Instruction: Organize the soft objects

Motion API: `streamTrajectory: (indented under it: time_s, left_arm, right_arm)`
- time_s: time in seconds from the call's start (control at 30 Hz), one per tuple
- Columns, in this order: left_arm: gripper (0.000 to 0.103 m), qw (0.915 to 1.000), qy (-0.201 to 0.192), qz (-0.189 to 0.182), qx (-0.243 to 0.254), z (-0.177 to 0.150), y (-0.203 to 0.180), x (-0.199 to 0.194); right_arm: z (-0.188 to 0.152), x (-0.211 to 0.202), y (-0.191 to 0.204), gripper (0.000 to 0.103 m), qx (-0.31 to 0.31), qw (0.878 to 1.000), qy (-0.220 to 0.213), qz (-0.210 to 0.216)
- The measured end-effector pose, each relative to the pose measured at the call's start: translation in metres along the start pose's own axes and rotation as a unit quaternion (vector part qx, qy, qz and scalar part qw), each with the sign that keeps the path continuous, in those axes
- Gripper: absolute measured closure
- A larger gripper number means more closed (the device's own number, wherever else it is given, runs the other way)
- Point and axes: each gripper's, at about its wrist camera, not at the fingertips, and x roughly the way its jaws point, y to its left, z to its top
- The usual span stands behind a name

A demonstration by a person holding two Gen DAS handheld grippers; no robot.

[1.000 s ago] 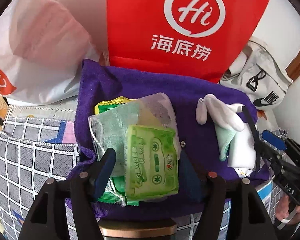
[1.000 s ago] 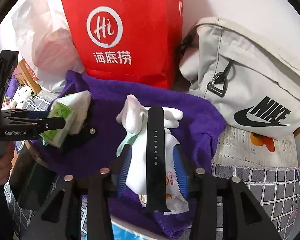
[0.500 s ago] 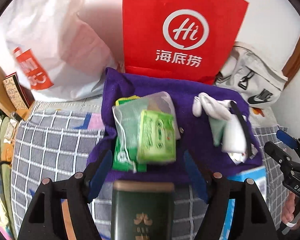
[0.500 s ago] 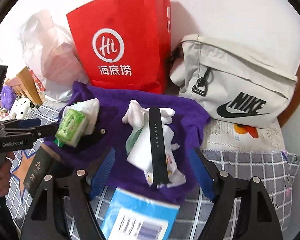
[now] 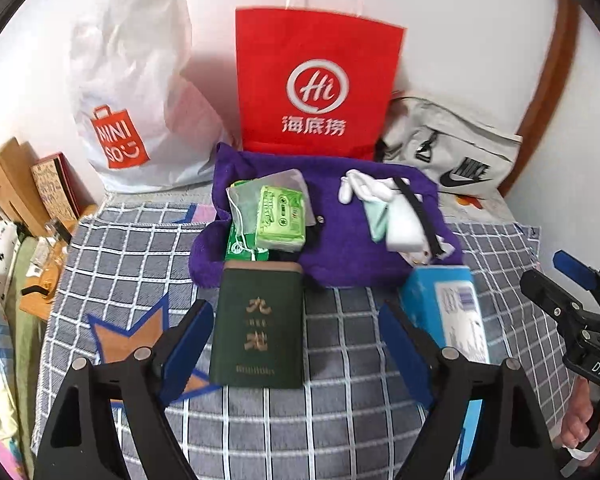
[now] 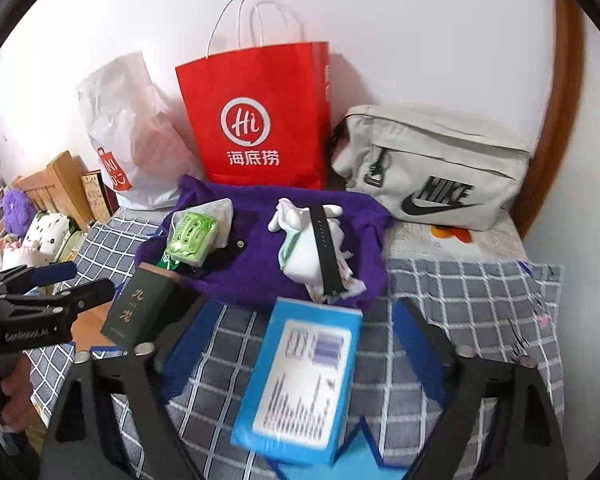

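A purple towel (image 5: 340, 256) (image 6: 256, 268) is spread on the checked cloth. On its left part lies a green tissue pack (image 5: 282, 218) (image 6: 192, 236) on top of a mesh pouch. On its right part is a pile of white gloves (image 5: 400, 224) (image 6: 308, 248) crossed by a black strap. My left gripper (image 5: 294, 328) hovers back from the towel over a dark green box (image 5: 260, 324) (image 6: 140, 312); its jaws are opening and grip nothing. My right gripper (image 6: 304, 316) hovers over a blue box (image 6: 308, 380) (image 5: 452, 312); its jaws are opening too, with nothing pressed between them.
A red paper bag (image 5: 316, 88), a white plastic bag (image 5: 132, 100) and a grey Nike bag (image 6: 432, 168) stand against the wall behind the towel. Wooden furniture (image 5: 12, 184) and plush toys (image 6: 44, 228) fill the left side. A hand holds each gripper.
Both grippers have pulled back and up from the towel and spread their jaws. The left has come off the green tissue pack, the right off the white pile. Both boxes came into view.
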Motion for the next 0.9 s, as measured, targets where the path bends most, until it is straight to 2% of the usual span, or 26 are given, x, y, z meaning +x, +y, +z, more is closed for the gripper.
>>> streamTrajectory:
  time_s: [0.17,0.27,0.57,0.9]
  left_arm:
    - [0.009,0.9997,-0.022,0.003,0.005,-0.030,-0.010,-0.038]
    - [0.008,0.9992,-0.034,0.015,0.016,-0.045,-0.017,-0.054]
    - [0.008,0.9974,-0.057,0.037,0.025,-0.087,-0.027,-0.084]
    - [0.008,0.9960,-0.080,0.035,0.020,-0.110,-0.032,-0.109]
  right_arm:
    - [-0.024,-0.040,0.001,0.002,0.013,1.000,-0.019,-0.013]
    - [-0.038,-0.061,0.002,0.002,0.019,0.999,-0.024,-0.028]
    - [-0.082,-0.108,0.001,0.002,0.026,0.998,-0.040,-0.035]
    - [-0.105,-0.128,0.007,0.002,0.019,0.998,-0.042,-0.044]
